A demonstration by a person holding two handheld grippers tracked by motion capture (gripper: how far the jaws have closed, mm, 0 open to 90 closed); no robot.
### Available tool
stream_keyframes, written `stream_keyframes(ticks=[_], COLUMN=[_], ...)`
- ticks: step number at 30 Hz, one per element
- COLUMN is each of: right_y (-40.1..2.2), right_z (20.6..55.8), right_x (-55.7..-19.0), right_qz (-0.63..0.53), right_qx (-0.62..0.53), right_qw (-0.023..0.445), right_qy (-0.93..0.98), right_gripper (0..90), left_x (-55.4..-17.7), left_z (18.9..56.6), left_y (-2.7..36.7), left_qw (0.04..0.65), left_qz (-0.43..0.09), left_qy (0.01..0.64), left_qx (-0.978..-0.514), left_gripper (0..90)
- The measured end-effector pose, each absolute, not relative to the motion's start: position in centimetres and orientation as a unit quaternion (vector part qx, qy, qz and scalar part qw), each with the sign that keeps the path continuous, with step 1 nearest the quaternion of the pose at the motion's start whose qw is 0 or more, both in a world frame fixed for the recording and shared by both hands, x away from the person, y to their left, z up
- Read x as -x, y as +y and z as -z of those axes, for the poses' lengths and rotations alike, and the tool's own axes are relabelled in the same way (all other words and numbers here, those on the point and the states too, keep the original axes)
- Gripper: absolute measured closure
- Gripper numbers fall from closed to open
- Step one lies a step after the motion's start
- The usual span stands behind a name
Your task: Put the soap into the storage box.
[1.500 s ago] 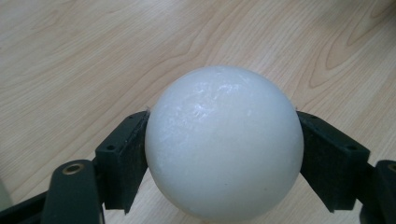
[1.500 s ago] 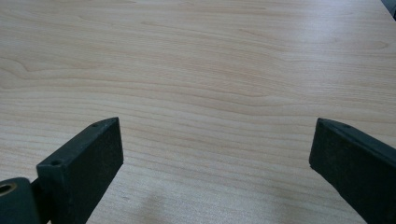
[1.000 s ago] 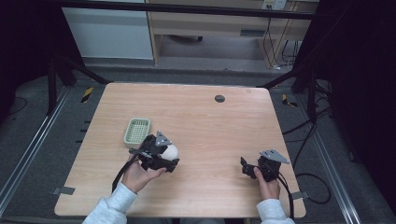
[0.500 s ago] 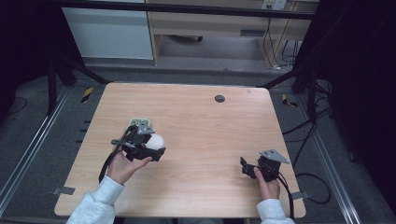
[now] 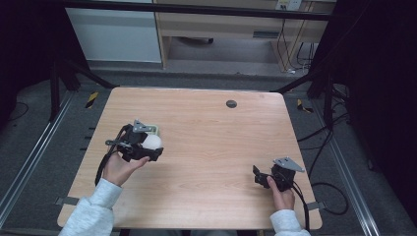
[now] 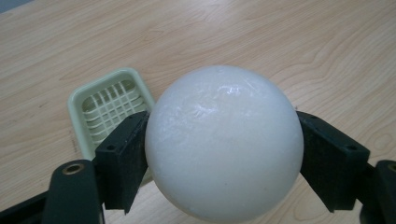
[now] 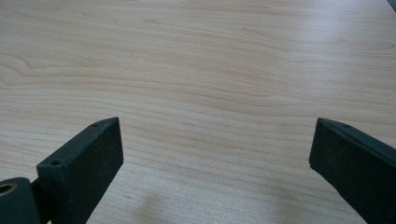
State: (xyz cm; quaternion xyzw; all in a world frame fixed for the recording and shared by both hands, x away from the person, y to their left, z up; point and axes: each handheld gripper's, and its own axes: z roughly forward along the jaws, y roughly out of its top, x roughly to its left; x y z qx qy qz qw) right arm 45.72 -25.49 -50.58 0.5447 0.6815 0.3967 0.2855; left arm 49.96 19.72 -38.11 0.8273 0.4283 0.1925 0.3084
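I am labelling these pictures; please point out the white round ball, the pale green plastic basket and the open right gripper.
white round ball (image 6: 222, 140), left gripper view, front middle.
pale green plastic basket (image 6: 109, 105), left gripper view, grid floor.
right gripper (image 7: 215, 163), right gripper view, midway between its fingertips.

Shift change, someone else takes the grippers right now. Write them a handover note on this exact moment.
Left gripper: shut on the white ball, one jaw on each side, held above the table.
Right gripper: open, nothing between its jaws, low over bare wood at the table's near right.
Green basket: on the table just beyond the ball; its slatted floor that shows holds nothing.
Done: ball picked up and carried next to the basket.
Left, probably: bring the ball over the basket, lower it in, open the left gripper.
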Motion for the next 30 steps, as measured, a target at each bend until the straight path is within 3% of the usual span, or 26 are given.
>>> stream_keyframes(ticks=[30], right_y=[-25.4], right_z=[50.6], right_x=[-45.7], right_qz=[-0.4], right_qx=[-0.546], right_qw=[0.28], right_qy=[0.68], right_gripper=[3.3], left_x=[-55.6], left_z=[40.3], left_y=[22.3], left_qw=[0.281], left_qz=[-0.182], left_qy=[0.492], left_qx=[-0.803], left_gripper=[23.1])
